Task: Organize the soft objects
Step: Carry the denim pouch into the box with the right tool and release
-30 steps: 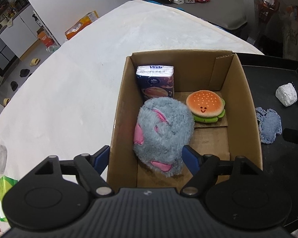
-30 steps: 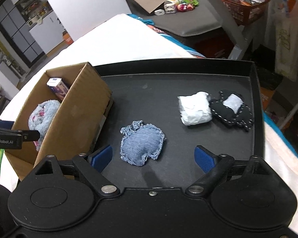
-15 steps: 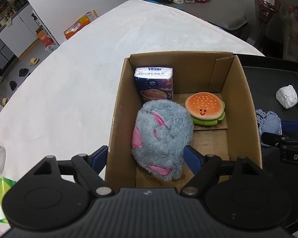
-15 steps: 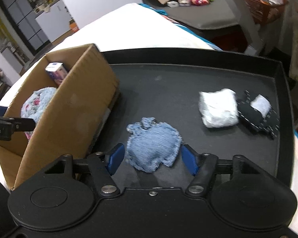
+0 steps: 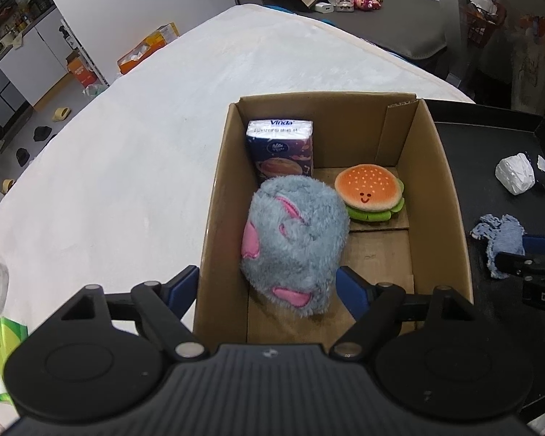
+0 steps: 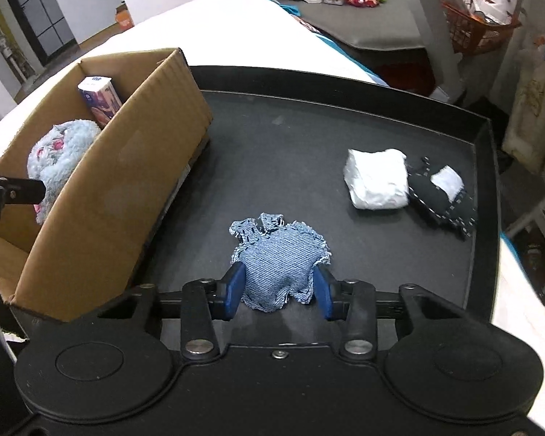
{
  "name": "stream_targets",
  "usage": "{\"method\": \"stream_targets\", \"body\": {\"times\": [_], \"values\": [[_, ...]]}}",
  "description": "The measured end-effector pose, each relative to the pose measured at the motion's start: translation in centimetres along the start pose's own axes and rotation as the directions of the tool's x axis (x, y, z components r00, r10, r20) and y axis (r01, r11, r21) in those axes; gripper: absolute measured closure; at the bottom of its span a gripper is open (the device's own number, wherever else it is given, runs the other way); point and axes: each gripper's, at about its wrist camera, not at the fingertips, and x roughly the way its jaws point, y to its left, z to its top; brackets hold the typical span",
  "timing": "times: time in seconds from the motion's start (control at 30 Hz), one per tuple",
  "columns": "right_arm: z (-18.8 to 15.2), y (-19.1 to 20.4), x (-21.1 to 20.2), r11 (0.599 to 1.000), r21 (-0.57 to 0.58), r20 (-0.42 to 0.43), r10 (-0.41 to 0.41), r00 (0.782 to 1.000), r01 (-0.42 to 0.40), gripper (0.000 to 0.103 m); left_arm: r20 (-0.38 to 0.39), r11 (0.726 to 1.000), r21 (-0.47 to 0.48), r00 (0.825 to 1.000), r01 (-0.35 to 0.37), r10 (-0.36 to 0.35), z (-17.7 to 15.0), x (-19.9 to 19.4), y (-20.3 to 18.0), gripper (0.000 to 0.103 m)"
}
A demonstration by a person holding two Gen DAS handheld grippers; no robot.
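Right wrist view: the right hand-held gripper (image 6: 278, 292) pinches a denim pouch (image 6: 278, 261) on the black tray (image 6: 345, 138), just beside the cardboard box (image 6: 120, 196). Over that box, the left hand-held gripper (image 5: 267, 289) gapes wide, empty, above a grey plush toy (image 5: 294, 239) inside.

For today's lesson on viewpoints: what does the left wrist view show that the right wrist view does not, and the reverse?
Only the left wrist view shows the burger plush on the box floor. Only the right wrist view shows the whole black pouch and the right tongs around the denim cushion. Both show the cardboard box, grey plush, tissue pack, white bundle and black tray.
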Motion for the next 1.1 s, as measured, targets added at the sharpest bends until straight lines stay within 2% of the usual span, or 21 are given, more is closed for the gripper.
{"method": "stream_targets", "body": {"times": [0.5,1.1], "values": [[1.1,1.3,-3.2,1.000,-0.017,0.002,-0.022,1.000,0.022,0.063,0.035,0.996,-0.031,0.996,0.079,-0.078,-1.2,-1.3,1.6,0.023],[5.2,6.3,-6.7,0.985,-0.164,0.064,-0.045,0.997,0.055,0.063,0.065,0.981,-0.114,0.986,0.158,-0.151,-2.7,-0.8,4.4,0.025]]}}
